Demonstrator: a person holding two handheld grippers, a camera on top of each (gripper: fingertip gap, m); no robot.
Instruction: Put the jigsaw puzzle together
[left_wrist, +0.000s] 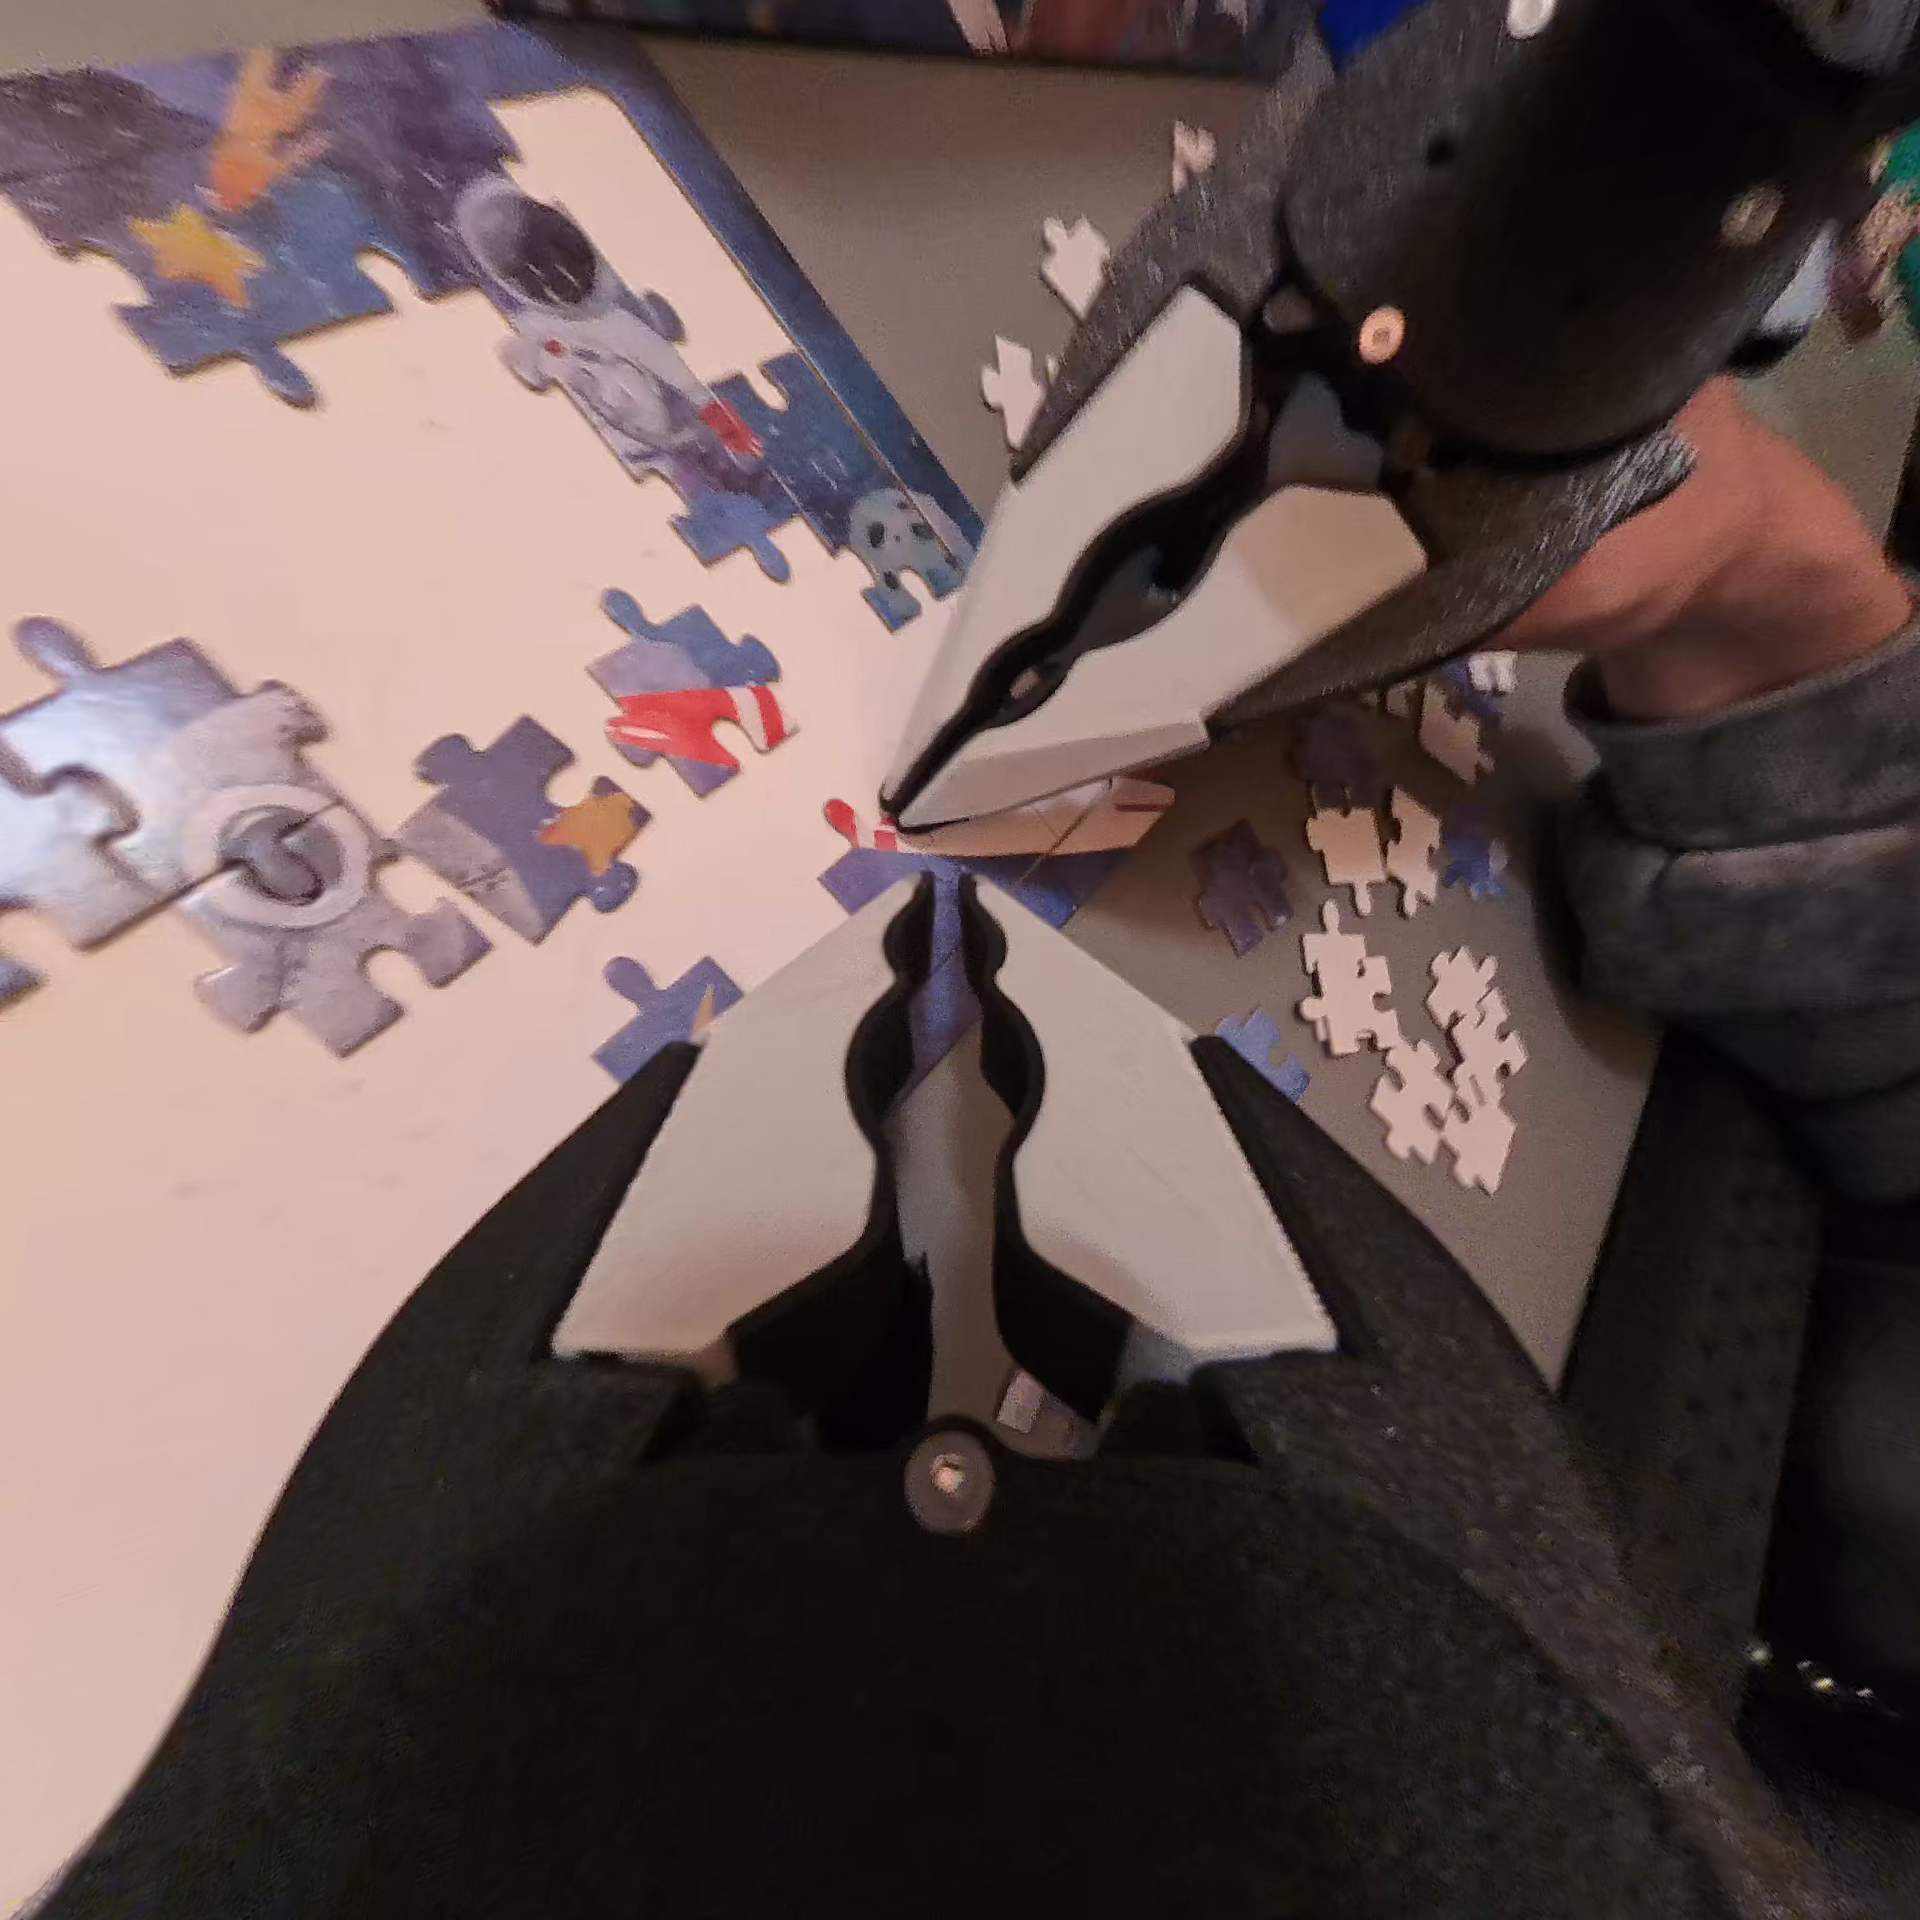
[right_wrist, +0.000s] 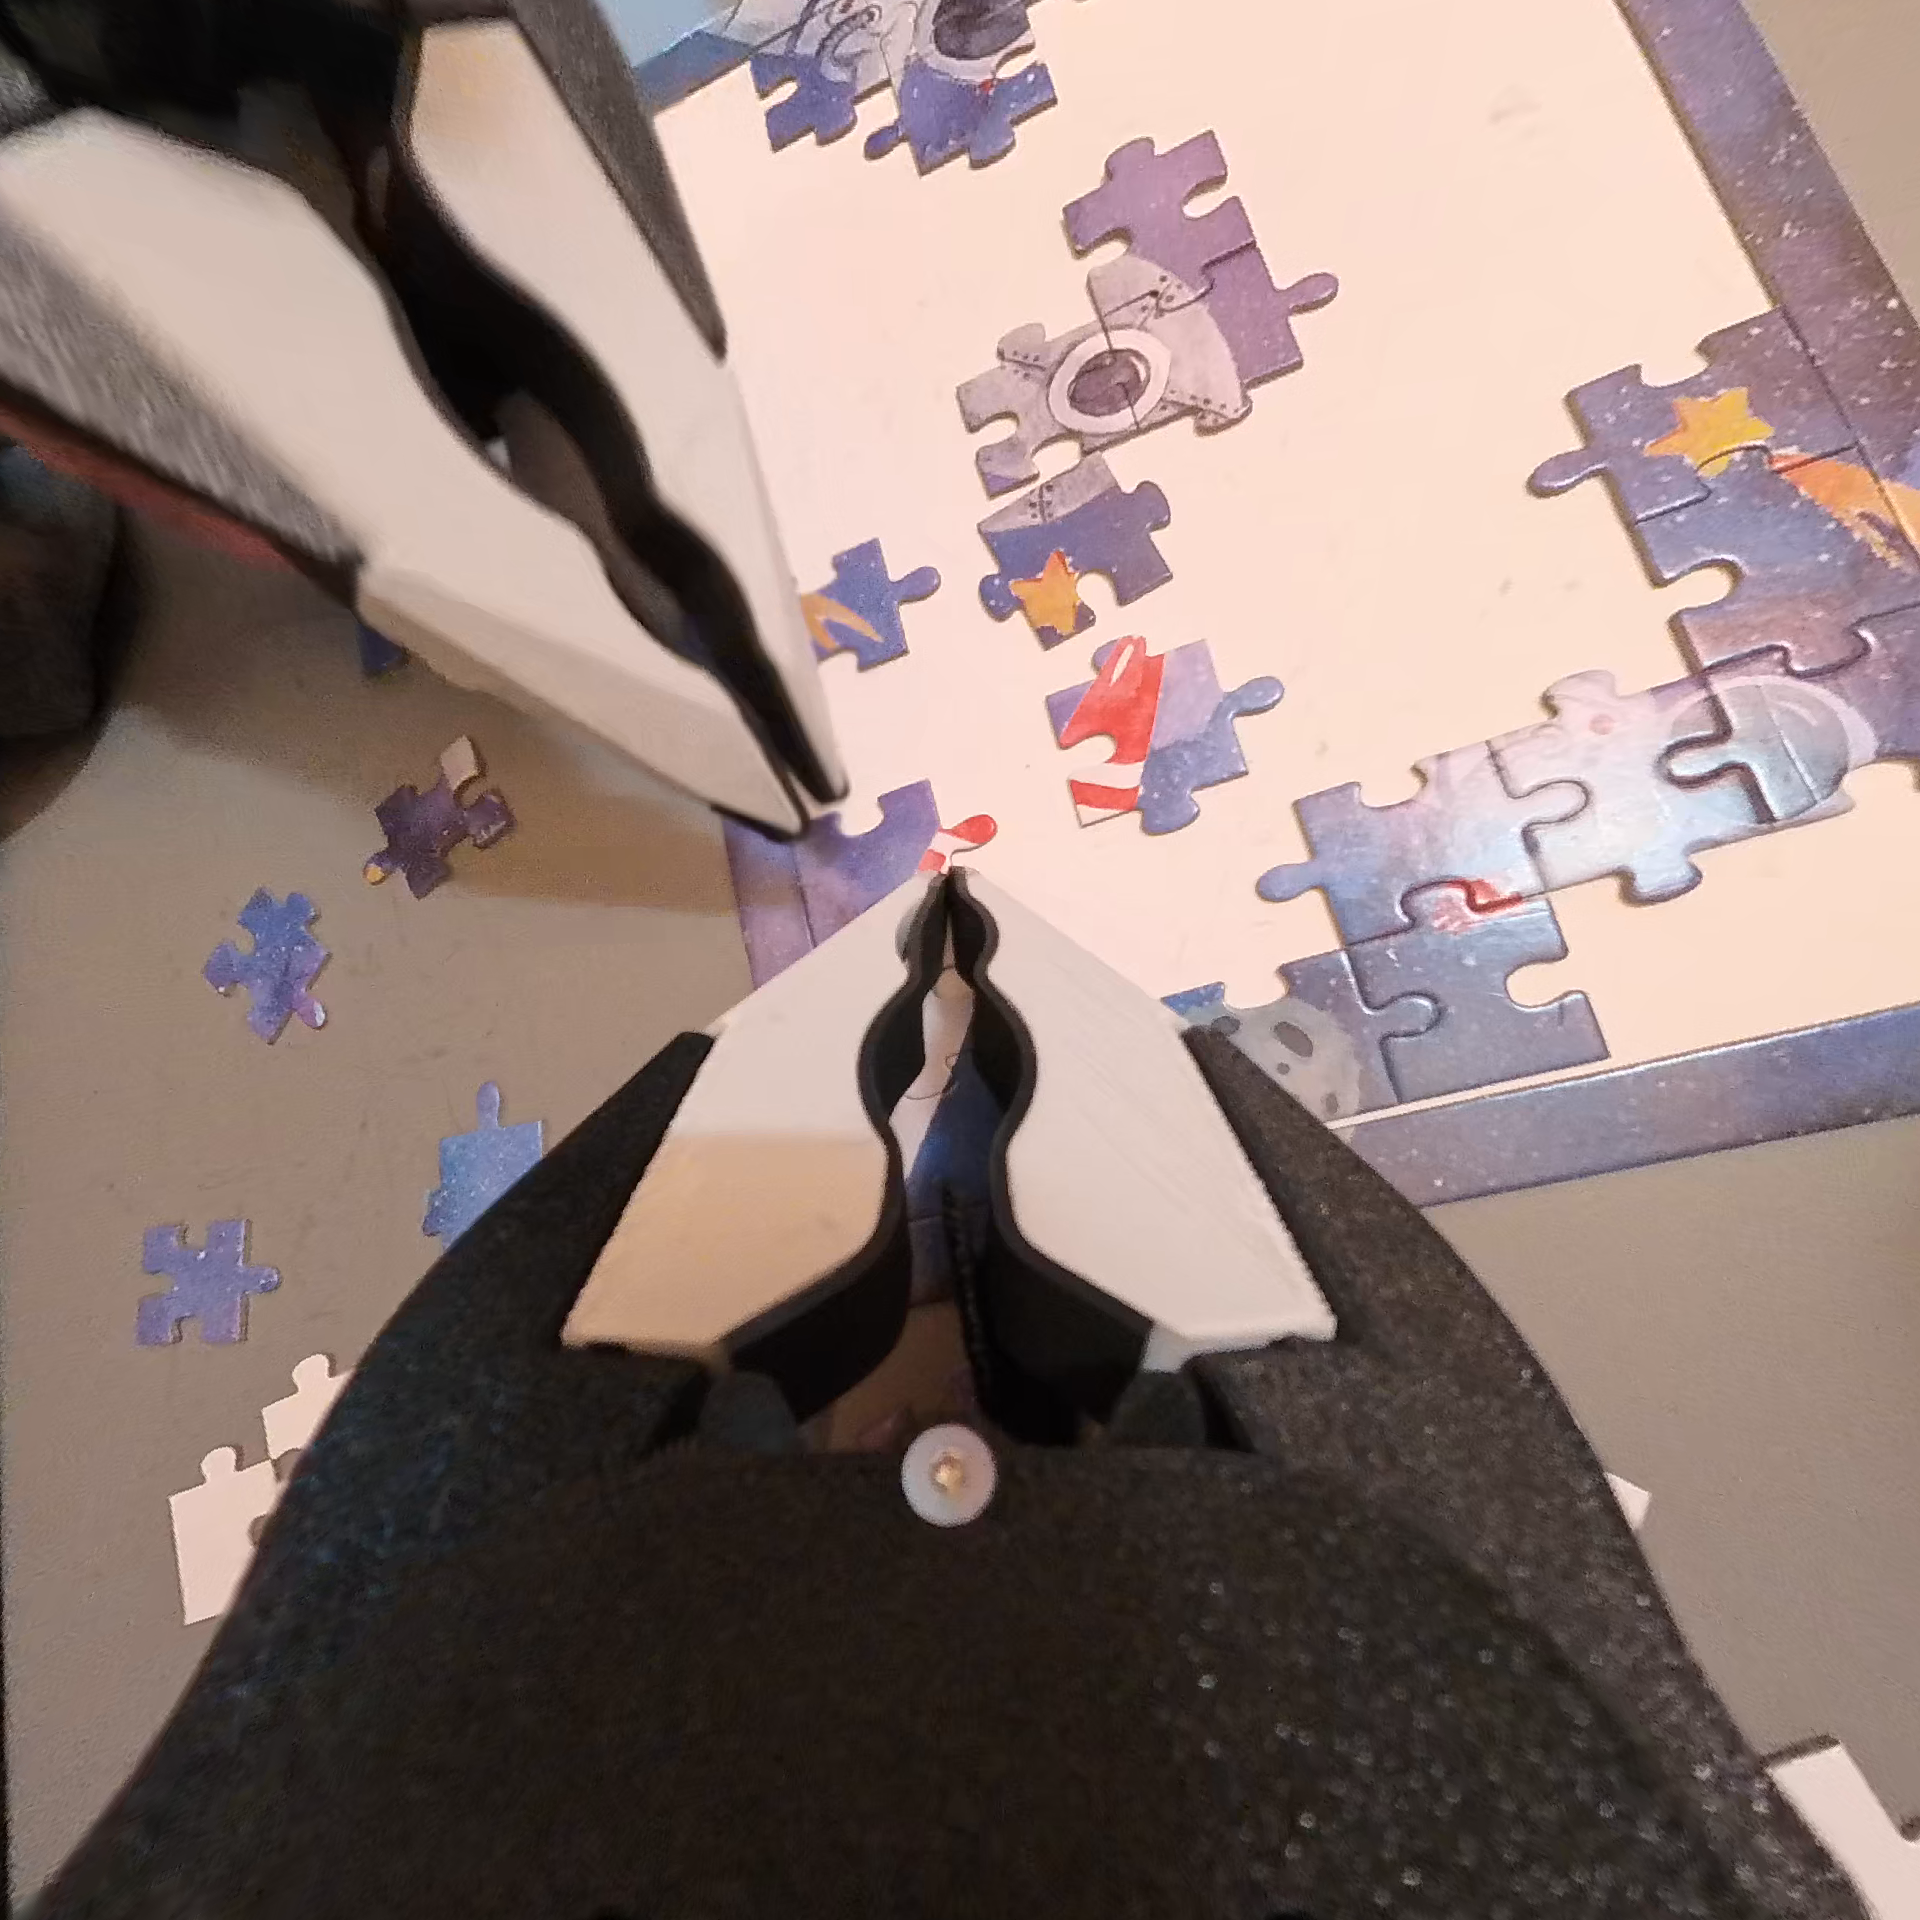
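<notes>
Both your white-tipped grippers, left gripper (left_wrist: 943, 883) and right gripper (right_wrist: 948, 881), are pinched shut on the blue-and-red cardboard corner piece (right_wrist: 896, 844) at the tray corner (right_wrist: 771, 935). Now seat it flush, I'd say.

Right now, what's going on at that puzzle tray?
A person is working a space-themed jigsaw with a claw in each hand. Both the left claw and the right claw are closed and meet at the tray's corner, pressing on a blue and red piece there. Whether either actually grips it is unclear. The tray is partly filled: an astronaut cluster, a porthole cluster and single pieces lie inside. Loose pieces wait on the grey table.
</notes>
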